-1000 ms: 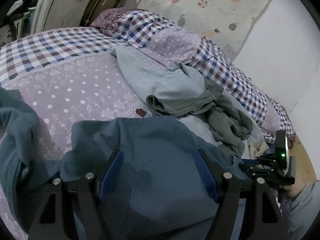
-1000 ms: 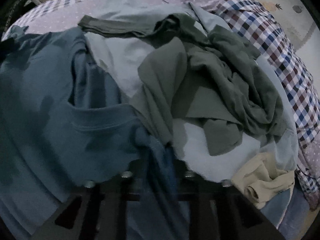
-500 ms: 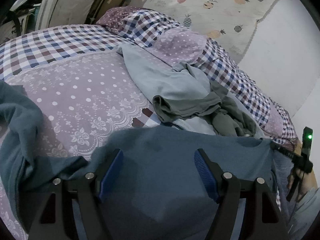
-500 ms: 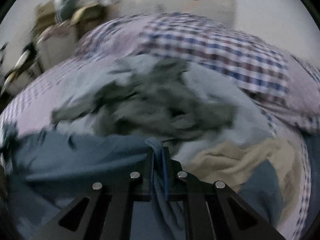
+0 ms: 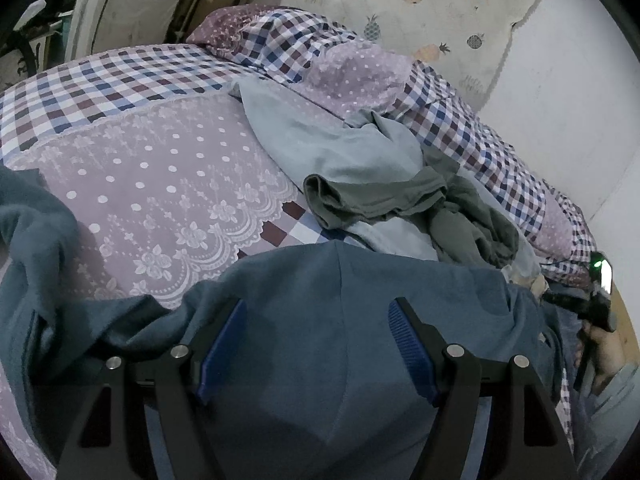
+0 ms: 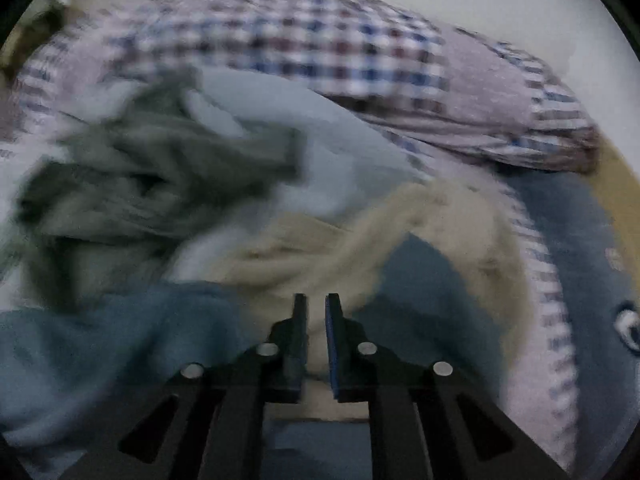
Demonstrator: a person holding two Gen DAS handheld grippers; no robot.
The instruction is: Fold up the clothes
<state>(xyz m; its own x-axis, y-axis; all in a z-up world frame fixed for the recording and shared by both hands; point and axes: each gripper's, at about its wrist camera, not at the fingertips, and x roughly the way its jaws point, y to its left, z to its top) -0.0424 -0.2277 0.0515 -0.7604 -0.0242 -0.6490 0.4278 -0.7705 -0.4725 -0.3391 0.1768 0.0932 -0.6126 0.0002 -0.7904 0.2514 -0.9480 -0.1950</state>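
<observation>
Left claw (image 5: 316,344) wide apart; right claw (image 6: 316,338) narrowly parted, empty.

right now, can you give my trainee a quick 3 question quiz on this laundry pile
1. True or false: the left claw stands open over the dark blue cotton shirt.
2. Which lies on top of the pale blue garment? A. a crumpled olive-green garment B. a red towel C. a white pillow
3. Fill in: in the right wrist view, the cloth just past the tips of the right claw is ____ in colour.

Key: 1 true; 2 A; 3 beige, the beige cloth.
</observation>
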